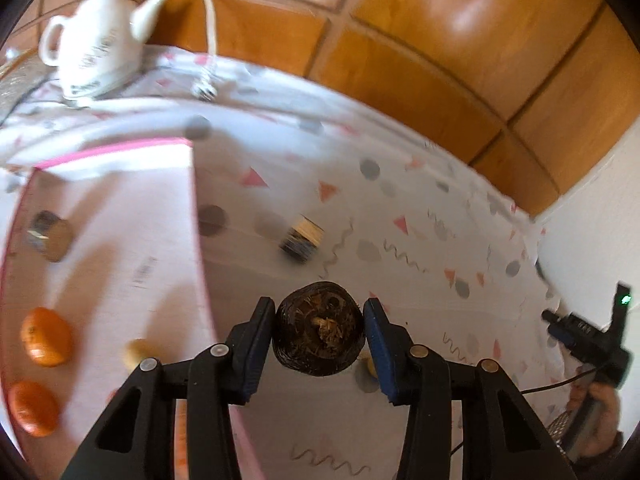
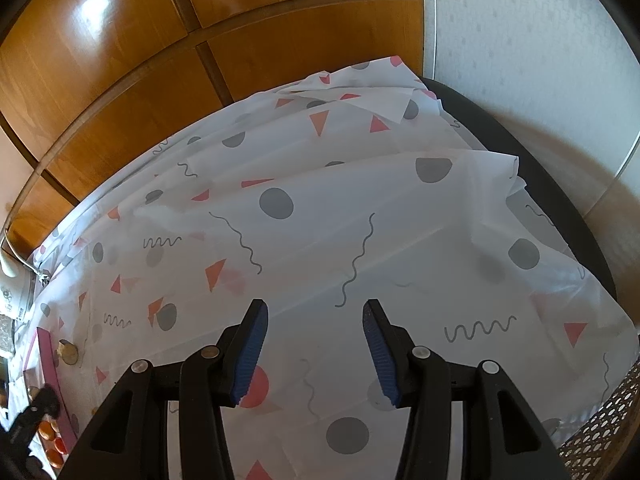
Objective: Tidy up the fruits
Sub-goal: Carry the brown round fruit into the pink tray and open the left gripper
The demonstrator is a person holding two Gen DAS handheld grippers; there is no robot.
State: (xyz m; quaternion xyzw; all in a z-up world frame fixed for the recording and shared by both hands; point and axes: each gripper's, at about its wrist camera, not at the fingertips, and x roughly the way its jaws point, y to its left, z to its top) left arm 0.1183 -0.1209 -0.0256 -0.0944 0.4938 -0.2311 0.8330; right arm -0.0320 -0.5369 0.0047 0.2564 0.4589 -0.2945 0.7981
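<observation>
the left tool [image 1: 319,334] clenches a dark round fruit [image 1: 319,334] above the bench [image 1: 400,208], beside the pink-rimmed tray [image 1: 152,240]; pinched only at its sides, it could roll free. the right tool [image 2: 316,348] hangs released.

My table [image 1: 420,184] wears a white cloth [image 2: 320,264] printed with grey dots, pink triangles and squiggles, rumpled into folds at its far right corner. At the far left stands a white teapot [image 1: 94,46]. On the near left lies a pink-edged board [image 1: 120,240] carrying two oranges [image 1: 46,336] and some small bits I can't make out. A small blurred block [image 1: 302,240] rests on the cloth just right of the board.
</observation>
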